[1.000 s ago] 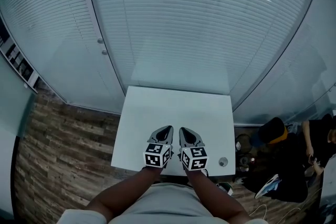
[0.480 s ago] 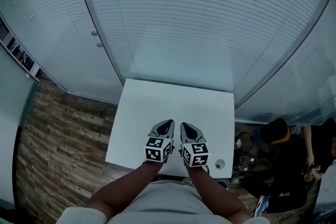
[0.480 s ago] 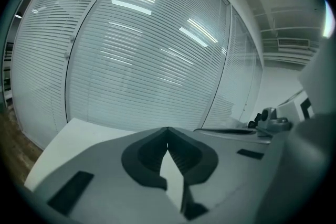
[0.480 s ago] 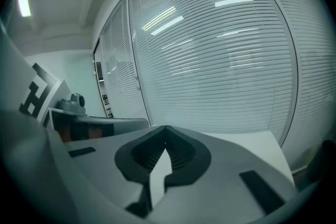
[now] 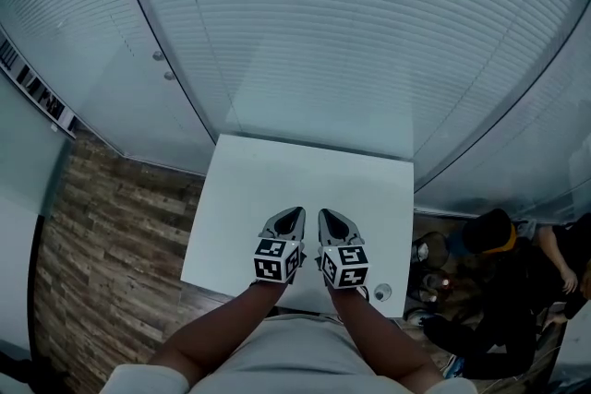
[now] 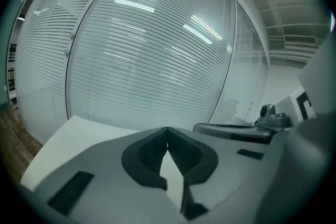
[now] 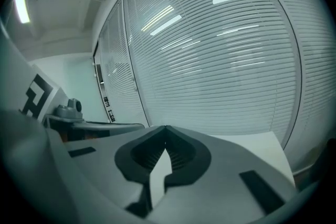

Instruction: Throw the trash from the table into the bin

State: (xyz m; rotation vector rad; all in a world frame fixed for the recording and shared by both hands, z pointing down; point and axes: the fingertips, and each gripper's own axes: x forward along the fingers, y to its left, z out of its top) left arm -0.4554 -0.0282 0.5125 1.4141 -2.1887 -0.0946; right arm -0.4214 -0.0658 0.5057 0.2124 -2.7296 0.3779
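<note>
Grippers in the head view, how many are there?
2. The left gripper is over the table's near edge; the right gripper is close beside it. Both are shut and empty.

Ahead of you, white slatted blinds [image 5: 323,32] are covering the glass wall and catching the reflections of ceiling lights. To your left, a wood-plank floor [image 5: 102,235] is showing, with a shelf [image 5: 37,92] running along its far edge. To your right, a person [image 5: 503,291] in dark clothes is crouching low, small items [image 5: 431,252] lying just beside them.
</note>
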